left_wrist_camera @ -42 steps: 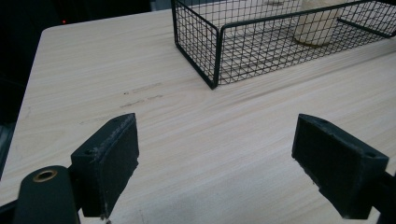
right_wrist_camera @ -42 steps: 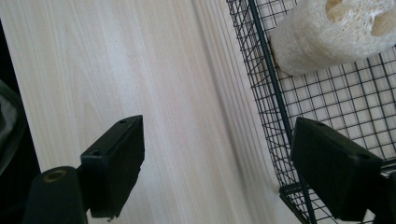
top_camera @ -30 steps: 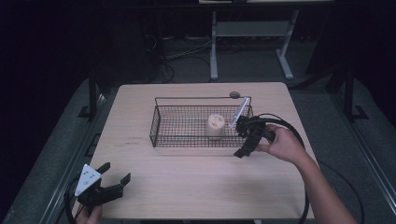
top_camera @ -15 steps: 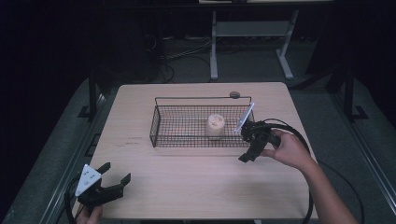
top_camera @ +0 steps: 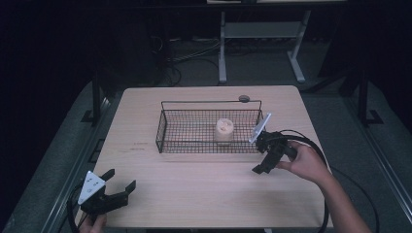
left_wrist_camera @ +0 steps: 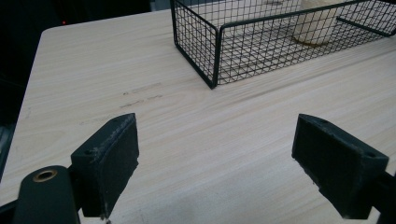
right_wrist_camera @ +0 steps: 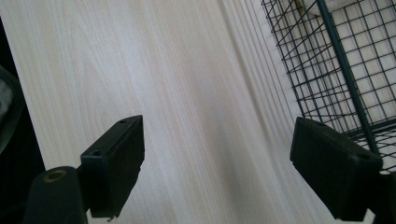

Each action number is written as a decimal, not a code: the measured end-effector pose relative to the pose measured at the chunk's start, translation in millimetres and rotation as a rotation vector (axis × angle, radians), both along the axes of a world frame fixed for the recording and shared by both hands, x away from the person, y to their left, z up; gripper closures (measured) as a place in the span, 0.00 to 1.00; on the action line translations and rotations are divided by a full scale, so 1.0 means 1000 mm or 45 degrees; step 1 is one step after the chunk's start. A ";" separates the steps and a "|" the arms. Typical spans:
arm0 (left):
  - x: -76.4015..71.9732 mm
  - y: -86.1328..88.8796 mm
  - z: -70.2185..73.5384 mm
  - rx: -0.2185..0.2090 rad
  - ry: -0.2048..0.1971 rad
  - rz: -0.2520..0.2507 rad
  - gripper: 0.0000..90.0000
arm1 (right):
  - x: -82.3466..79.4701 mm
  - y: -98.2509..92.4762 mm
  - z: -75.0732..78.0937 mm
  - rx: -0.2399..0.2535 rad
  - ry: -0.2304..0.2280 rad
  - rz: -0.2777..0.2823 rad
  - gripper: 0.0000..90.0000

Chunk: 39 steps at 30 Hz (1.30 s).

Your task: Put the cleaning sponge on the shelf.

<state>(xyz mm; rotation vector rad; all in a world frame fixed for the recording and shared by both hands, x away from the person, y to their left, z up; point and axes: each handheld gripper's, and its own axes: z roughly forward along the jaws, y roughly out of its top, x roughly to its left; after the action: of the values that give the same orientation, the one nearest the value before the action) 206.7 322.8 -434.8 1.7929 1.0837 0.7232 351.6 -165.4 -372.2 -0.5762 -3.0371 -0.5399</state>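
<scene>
the right tool (top_camera: 265, 156) is wide open, empty, over the surface (top_camera: 204, 194) beside the wire basket (top_camera: 167, 132). the left tool (top_camera: 114, 190) is open too. the cream cup (top_camera: 224, 130) stands inside the basket. to do well, i think lift clear of the rim.

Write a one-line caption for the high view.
Wire basket holding a pale cup on a wooden table, open left gripper and open right gripper outside it.

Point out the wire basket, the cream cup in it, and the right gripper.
wire basket (top_camera: 167, 132), high view, on its left end wall.
cream cup (top_camera: 224, 130), high view, on its top and side.
right gripper (top_camera: 268, 153), high view, midway between its open fingers.
</scene>
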 end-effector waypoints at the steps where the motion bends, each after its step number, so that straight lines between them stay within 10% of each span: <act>1: 0.000 0.000 0.000 -0.001 0.001 0.000 0.16 | 0.000 0.000 0.000 0.000 0.000 0.000 0.19; 39: 0.000 -0.002 0.000 0.016 0.005 -0.011 0.16 | -0.030 -0.036 -0.024 0.038 0.024 -0.065 0.19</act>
<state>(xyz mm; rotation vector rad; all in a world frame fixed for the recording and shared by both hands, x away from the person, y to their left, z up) 206.7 320.3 -435.1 1.8091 1.0756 0.7230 321.7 -201.8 -396.1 -0.6555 -2.9988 -0.5765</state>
